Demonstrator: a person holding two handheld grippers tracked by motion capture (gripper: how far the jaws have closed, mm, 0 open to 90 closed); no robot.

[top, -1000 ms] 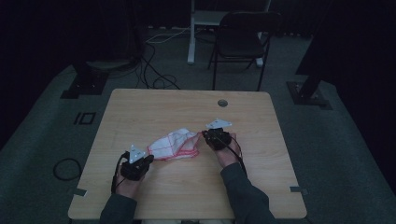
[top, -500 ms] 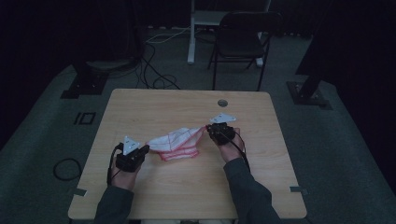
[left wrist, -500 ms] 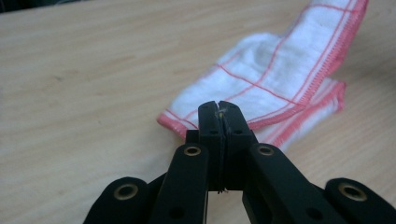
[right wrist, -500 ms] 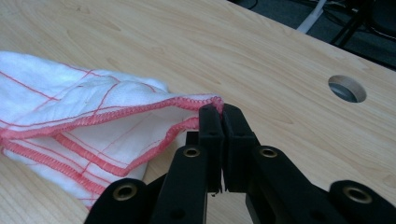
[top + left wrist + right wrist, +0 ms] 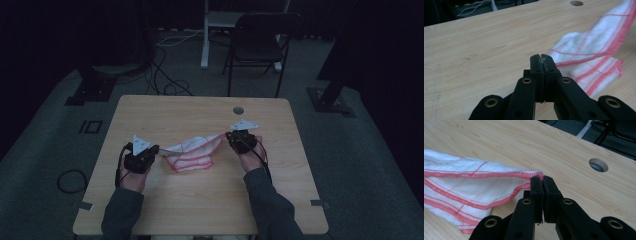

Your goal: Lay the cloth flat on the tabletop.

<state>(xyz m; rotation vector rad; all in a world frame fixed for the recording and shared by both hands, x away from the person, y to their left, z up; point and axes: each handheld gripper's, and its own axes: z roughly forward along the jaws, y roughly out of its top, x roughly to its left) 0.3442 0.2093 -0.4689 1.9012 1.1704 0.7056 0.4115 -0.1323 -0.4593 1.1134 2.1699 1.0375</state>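
Cloth point(image 5: 192, 152), white with red stitched edges and thin red lines, hangs stretched between the two grippers over the middle of the wooden table point(image 5: 200, 210), its lower fold sagging onto the tabletop. On the left, the left gripper point(image 5: 156, 150) has its jaws pressed together on one corner of it; the pinched hem shows at the tips in the left gripper view. On the right and slightly farther off, the right gripper point(image 5: 229, 136) is clamped tight on the opposite corner, red edge caught between the pads. A round hole point(image 5: 238, 110) sits in the table beyond it, near the far edge.
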